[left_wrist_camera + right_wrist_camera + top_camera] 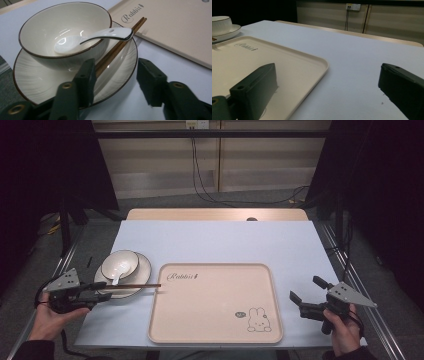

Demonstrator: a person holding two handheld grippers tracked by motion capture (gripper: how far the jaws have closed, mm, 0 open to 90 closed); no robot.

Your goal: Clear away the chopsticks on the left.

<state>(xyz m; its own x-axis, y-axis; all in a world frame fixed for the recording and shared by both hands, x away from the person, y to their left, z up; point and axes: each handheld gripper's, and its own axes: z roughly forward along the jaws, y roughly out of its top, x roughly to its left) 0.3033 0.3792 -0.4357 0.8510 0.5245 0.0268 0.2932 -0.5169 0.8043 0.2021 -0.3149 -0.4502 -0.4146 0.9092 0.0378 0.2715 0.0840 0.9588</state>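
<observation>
In your left gripper view, the near end of the chopsticks (117,46) is hidden behind one jaw, so contact there cannot be judged. The plate (120,72) is cut off by the bottom edge. In your right gripper view, the bowl (220,23) is cropped at the left edge.

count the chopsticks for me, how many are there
2, a pair of chopsticks lying side by side across the plate beside the bowl, tips resting on the tray edge, near ends at the left gripper.
</observation>
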